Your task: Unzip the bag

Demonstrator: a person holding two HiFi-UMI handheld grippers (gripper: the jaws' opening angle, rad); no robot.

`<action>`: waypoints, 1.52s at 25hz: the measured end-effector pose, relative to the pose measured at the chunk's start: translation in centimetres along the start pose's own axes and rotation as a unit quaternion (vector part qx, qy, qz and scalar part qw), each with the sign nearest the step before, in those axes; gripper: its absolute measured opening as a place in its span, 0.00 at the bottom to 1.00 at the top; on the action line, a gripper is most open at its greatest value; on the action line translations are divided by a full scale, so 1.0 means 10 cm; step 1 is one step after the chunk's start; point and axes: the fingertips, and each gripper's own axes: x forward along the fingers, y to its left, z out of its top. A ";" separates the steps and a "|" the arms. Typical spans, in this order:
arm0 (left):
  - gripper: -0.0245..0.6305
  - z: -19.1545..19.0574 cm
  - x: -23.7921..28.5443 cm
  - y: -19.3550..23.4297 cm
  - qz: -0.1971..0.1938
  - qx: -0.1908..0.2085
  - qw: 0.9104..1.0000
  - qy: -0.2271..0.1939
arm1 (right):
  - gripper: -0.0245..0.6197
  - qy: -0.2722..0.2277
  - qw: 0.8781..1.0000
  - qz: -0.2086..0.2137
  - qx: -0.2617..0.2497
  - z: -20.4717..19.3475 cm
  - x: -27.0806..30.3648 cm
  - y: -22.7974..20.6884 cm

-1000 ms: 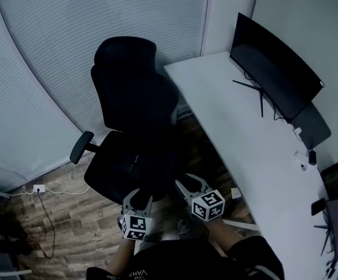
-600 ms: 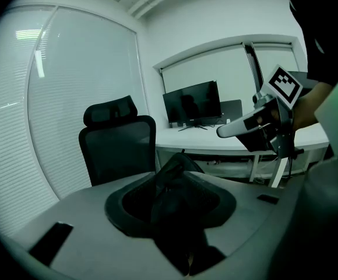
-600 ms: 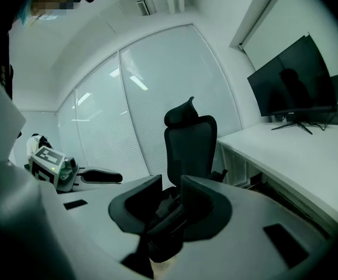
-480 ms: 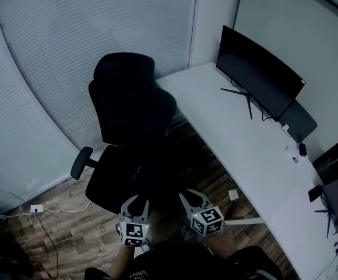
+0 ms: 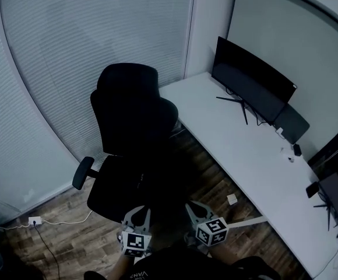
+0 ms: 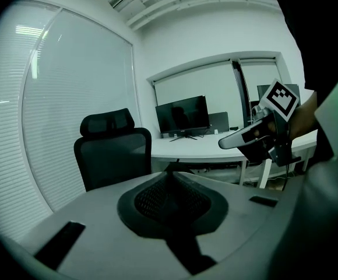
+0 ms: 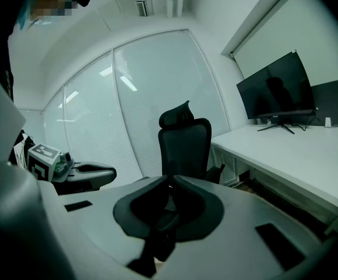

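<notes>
Both grippers (image 6: 170, 177) (image 7: 170, 182) just closed, empty

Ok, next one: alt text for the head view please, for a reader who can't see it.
The left gripper and right gripper, low in frame with jaws that have just closed on nothing, face a black office chair. A white desk with a dark monitor runs along the right; no bag is visible.
</notes>
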 end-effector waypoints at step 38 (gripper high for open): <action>0.07 -0.21 -0.57 0.21 -0.022 -0.014 0.999 -0.028 | 0.11 -0.003 1.000 -0.026 0.008 -0.23 -0.04 0.55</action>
